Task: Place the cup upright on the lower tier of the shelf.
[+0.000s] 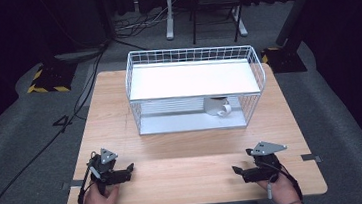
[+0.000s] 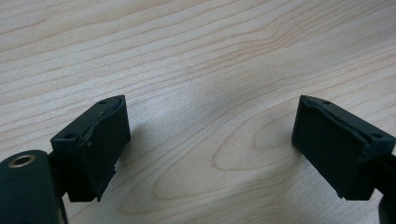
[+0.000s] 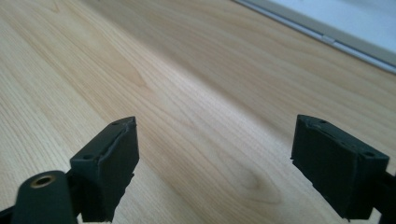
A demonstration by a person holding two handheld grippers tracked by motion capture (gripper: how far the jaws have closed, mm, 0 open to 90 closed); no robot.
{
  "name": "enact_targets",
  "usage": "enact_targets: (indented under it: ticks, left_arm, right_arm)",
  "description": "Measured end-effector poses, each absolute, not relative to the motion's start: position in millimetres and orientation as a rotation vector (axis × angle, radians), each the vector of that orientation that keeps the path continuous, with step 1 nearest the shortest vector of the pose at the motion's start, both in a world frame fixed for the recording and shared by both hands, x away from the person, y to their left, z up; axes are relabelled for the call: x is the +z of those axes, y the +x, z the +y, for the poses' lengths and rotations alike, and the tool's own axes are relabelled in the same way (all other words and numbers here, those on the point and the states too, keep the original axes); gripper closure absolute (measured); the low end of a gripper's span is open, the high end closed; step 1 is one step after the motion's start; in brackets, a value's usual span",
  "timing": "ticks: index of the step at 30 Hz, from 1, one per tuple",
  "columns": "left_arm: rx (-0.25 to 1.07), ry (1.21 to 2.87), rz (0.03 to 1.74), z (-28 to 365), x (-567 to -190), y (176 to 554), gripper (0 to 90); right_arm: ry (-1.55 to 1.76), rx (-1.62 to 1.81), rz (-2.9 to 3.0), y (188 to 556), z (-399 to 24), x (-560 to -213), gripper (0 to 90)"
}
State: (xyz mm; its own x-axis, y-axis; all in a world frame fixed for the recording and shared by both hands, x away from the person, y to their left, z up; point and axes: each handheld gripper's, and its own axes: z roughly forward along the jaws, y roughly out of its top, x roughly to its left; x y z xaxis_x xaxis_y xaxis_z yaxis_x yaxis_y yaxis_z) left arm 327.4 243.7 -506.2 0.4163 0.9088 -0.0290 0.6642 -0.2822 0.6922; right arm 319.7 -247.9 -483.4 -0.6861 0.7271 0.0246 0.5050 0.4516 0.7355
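Mug (image 1: 218,107): we see a small white cup-like thing lying on its side on the lower level of the rack, toward the right end; its exact shape is too small for us to tell.
Rack (image 1: 192,54): a white wire basket with a flat white shelf on top, standing on the far half of the table, well apart from both our grippers.
Left gripper (image 1: 127,170): it rests at the near left of the table, jaws standing wide with nothing between them; in the left gripper view we see bare wood between the black pads (image 2: 95,149).
Right gripper (image 1: 238,171): it sits at the near right, low over the board, jaws spread wide and empty; its own view shows bare wood between the pads (image 3: 112,168) and a pale edge at the far right.
Table (image 1: 186,182): light wood, bare along the near strip where our hands rest.
Step in hand: we judge that both hands are parked at the near edge, with no reach under way.
Doing it well: if the mug is to be taken, we would send the right gripper, which is nearer, in low through the open front under the shelf, keep the jaws wide until they straddle it, and close gently, since a mug on its side may roll.
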Motion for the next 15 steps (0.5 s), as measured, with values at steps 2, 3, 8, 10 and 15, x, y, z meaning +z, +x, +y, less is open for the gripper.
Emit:
enact_targets:
  ticks: [2, 3, 8, 10, 15]
  left_arm:
    - [0.503, 2.048, 1.324, 244, -506, 328, 11.8]
    - [0.503, 2.048, 1.325, 244, -506, 328, 11.8]
    - [0.503, 2.049, 1.325, 244, -506, 328, 11.8]
    - [0.503, 2.048, 1.326, 244, -506, 328, 11.8]
    - [0.503, 2.048, 1.327, 244, -506, 328, 11.8]
  right_arm:
    - [1.058, 1.059, 2.418, 319, -247, -487, 15.2]
    - [1.056, 1.049, 2.420, 319, -247, -489, 15.2]
    - [1.049, 1.011, 2.418, 321, -245, -497, 14.4]
    - [1.050, 0.999, 2.414, 322, -244, -500, 12.1]
    - [1.073, 1.008, 2.399, 324, -242, -507, 2.9]
